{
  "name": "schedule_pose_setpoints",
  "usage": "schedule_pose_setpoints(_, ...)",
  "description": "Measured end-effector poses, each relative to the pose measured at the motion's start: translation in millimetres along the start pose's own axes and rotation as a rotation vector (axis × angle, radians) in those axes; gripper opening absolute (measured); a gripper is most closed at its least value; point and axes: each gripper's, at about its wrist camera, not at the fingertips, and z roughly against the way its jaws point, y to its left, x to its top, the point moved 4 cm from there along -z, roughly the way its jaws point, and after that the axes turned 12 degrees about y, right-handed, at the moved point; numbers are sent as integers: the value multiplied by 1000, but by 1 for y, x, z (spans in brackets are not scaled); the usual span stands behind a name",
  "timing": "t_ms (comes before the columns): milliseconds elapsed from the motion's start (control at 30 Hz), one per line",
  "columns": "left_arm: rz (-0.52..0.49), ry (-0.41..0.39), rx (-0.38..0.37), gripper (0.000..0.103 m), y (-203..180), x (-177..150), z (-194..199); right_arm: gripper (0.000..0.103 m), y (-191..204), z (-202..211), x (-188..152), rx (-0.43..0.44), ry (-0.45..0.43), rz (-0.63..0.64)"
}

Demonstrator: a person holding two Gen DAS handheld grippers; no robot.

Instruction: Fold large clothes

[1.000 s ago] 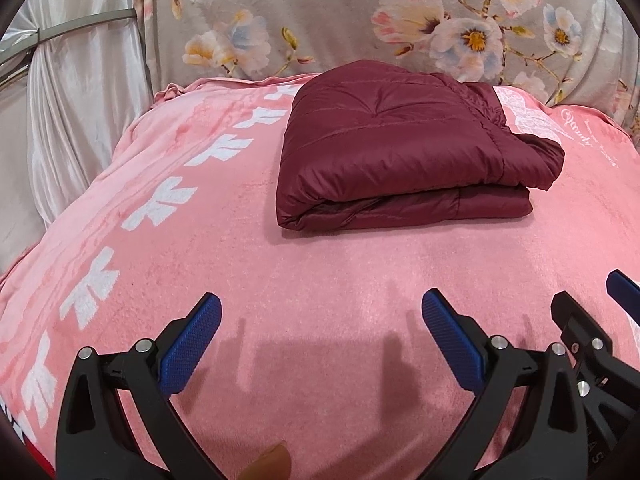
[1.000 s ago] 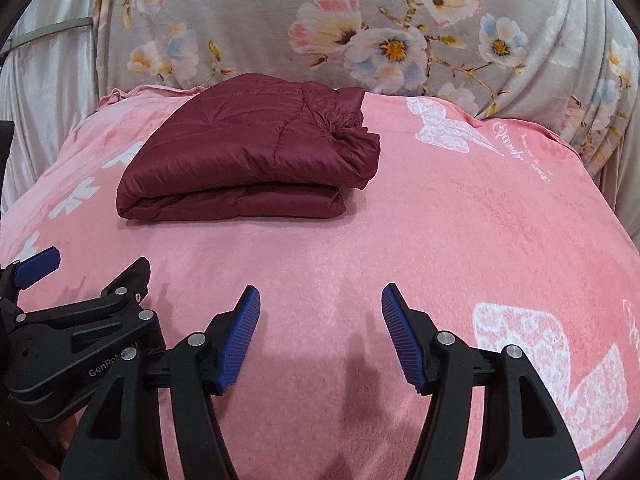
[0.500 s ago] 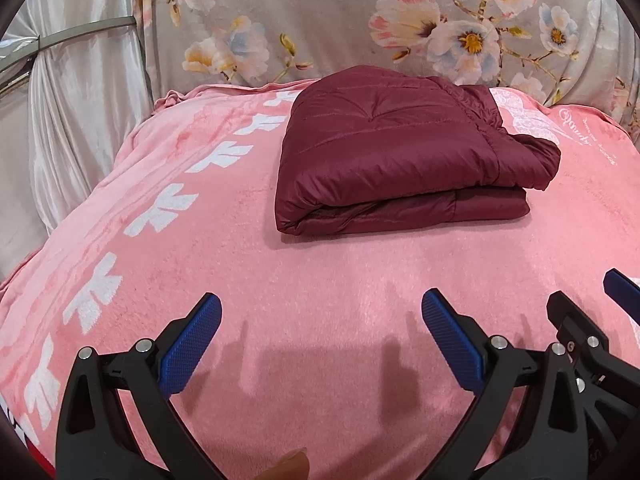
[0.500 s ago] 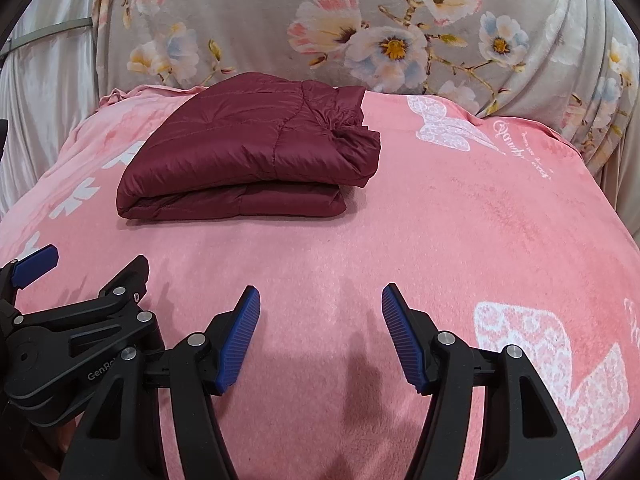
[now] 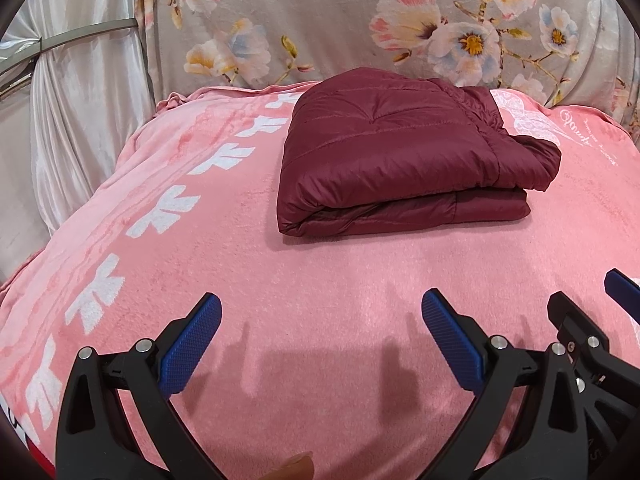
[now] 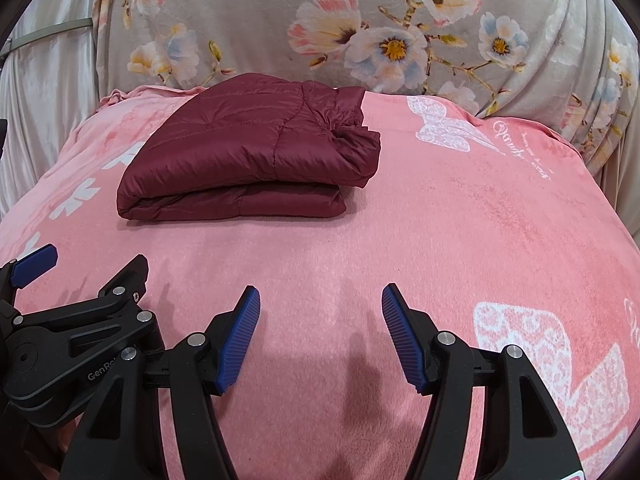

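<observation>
Across the upper middle of both views, the maroon jacket (image 5: pixel 400 160) lies folded on the pink blanket (image 5: pixel 320 280), unchanged. Left gripper (image 5: pixel 320 332) and right gripper (image 6: pixel 320 332) stay spread wide and empty, well apart from it; folding looks finished.

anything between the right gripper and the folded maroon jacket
Nothing: only bare pink blanket separates the right gripper from the jacket, clearest in the right wrist view.
</observation>
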Motion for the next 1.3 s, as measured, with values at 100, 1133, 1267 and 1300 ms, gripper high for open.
schedule_pose_setpoints(100, 1, -1, -1, 98, 0, 0, 0, 62, -1, 0, 0, 2, 1, 1)
schedule_pose_setpoints(1133, 0, 4, -11, 96, -1, 1, 1, 62, -2, -1, 0, 4, -1, 3)
schedule_pose_setpoints(1267, -3, -3, -1, 96, -1, 2, 0, 62, -2, -2, 0, 1, 1, 4)
schedule_pose_setpoints(1300, -3, -6, 6, 96, -3, 1, 0, 62, -2, -2, 0, 1, 1, 4)
